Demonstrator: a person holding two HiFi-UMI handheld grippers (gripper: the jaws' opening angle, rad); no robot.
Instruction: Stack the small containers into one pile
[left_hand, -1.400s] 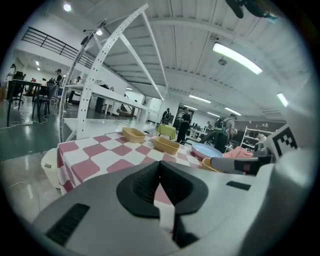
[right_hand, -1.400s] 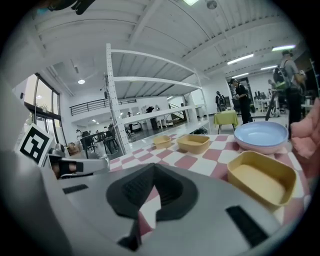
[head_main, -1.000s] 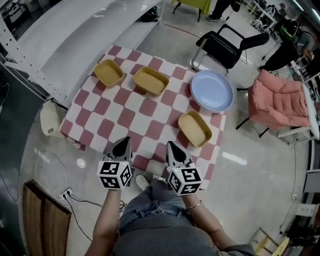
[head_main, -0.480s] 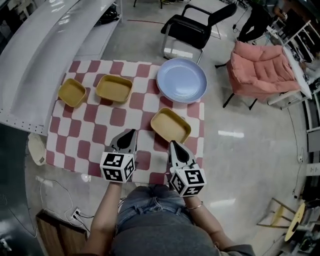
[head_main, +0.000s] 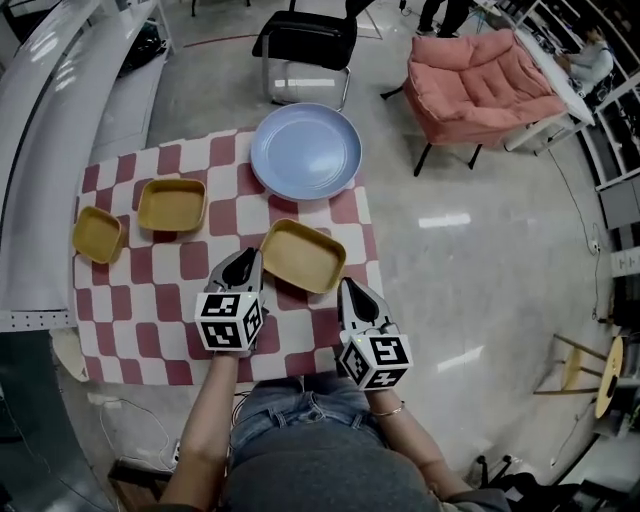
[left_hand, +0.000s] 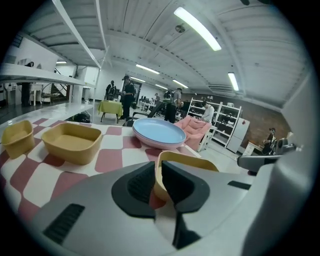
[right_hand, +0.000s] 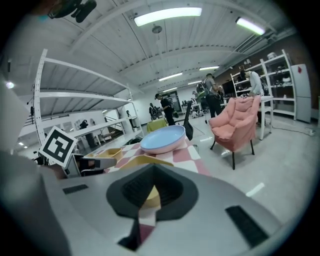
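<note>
Three tan containers sit on the checkered table (head_main: 150, 325): a small one (head_main: 98, 234) far left, a wider one (head_main: 172, 204) next to it, and the nearest (head_main: 303, 256) by the right edge. My left gripper (head_main: 243, 266) is at the nearest container's left corner. Its jaws are opening, with a narrow gap and no pad pressing on anything. In the left gripper view the container's rim (left_hand: 192, 161) shows just past the gap of the left gripper (left_hand: 158, 172). My right gripper (head_main: 352, 296) hovers shut and empty just short of that container's near right side. In its own view the right gripper (right_hand: 153, 172) points at that container (right_hand: 145, 161).
A big light-blue plate (head_main: 306, 151) lies at the table's far right corner, behind the nearest container. A black chair (head_main: 305, 40) and a pink armchair (head_main: 485, 85) stand beyond the table. A white shelf (head_main: 40, 120) runs along the left. People stand far off in the hall.
The head view has swung, so the table now lies more to the left and closer. Both grippers have moved forward over the table's near edge up to the nearest container.
</note>
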